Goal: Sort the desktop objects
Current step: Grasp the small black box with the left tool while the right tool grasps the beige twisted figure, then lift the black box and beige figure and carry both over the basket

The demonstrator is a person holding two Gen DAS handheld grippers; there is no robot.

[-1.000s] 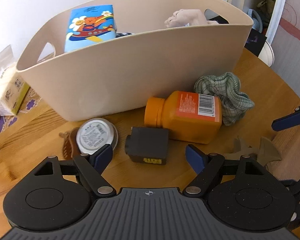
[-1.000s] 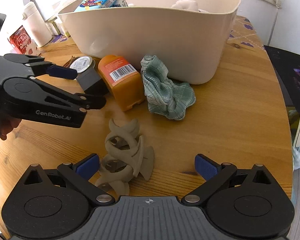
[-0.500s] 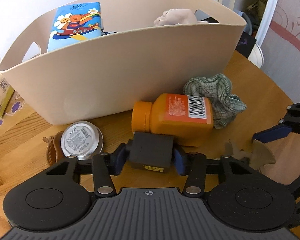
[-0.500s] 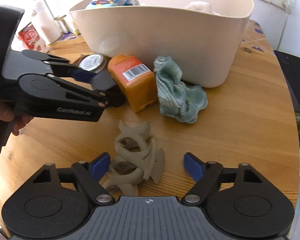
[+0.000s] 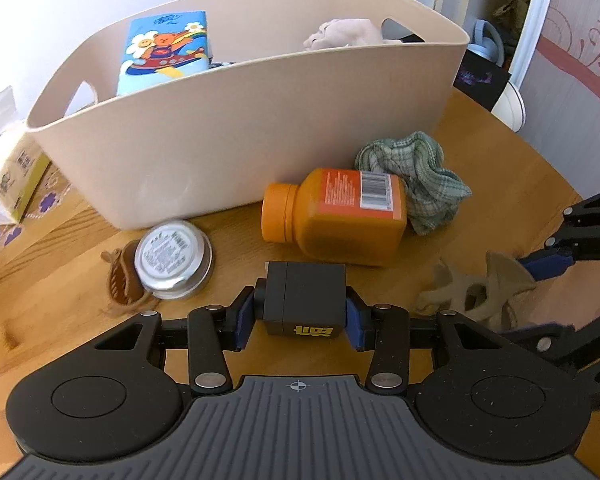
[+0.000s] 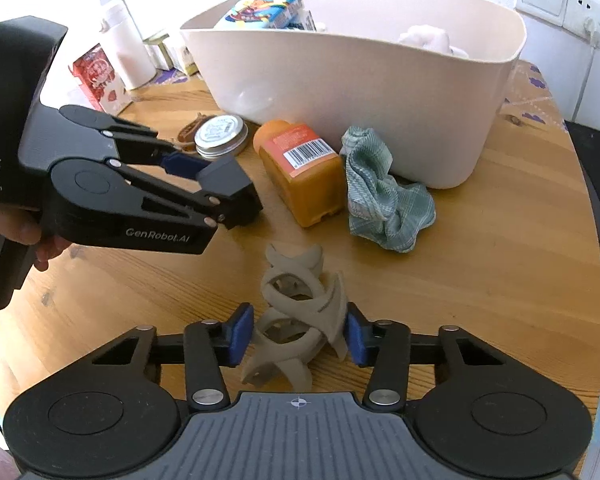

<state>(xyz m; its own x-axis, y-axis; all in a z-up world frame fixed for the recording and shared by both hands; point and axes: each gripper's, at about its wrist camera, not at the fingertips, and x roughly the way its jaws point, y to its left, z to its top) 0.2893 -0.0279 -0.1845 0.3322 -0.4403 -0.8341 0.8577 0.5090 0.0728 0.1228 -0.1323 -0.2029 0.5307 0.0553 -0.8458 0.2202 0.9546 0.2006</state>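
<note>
A: What is the left gripper (image 5: 300, 312) doing?

B: Its jaws have just been closing, and the blue pads (image 5: 244, 322) are now pressing on both sides of the small black box (image 5: 305, 297) with yellow lettering. From the right wrist view the box (image 6: 228, 184) is sitting clamped at the tips of the left gripper (image 6: 216, 190), with a person's hand (image 6: 32, 236) gripping the handle behind it.

A: And the right gripper (image 6: 298, 330)?

B: Its jaws have also just been closing. They are standing narrowed around the beige twisted ring toy (image 6: 300, 316), the pads (image 6: 240, 330) lying right against its sides, so it appears to be gripping the toy, which is resting on the wooden table (image 6: 480, 280).

A: What is lying ahead of the left gripper?

B: Just beyond the box, the orange bottle (image 5: 336, 214) is lying on its side, its cap pointing left. To the right of it, touching, the green checked cloth (image 5: 418, 178) is sitting crumpled. Ahead and to the left, the round silver tin (image 5: 172, 258) is resting partly over a brown object (image 5: 120, 280) I cannot identify.

A: And the basket?

B: The beige basket (image 5: 260, 132) is standing farther ahead, behind the bottle and the cloth, holding a blue tissue pack (image 5: 164, 52) with a bear picture and a pale fabric thing (image 5: 348, 34).
</note>
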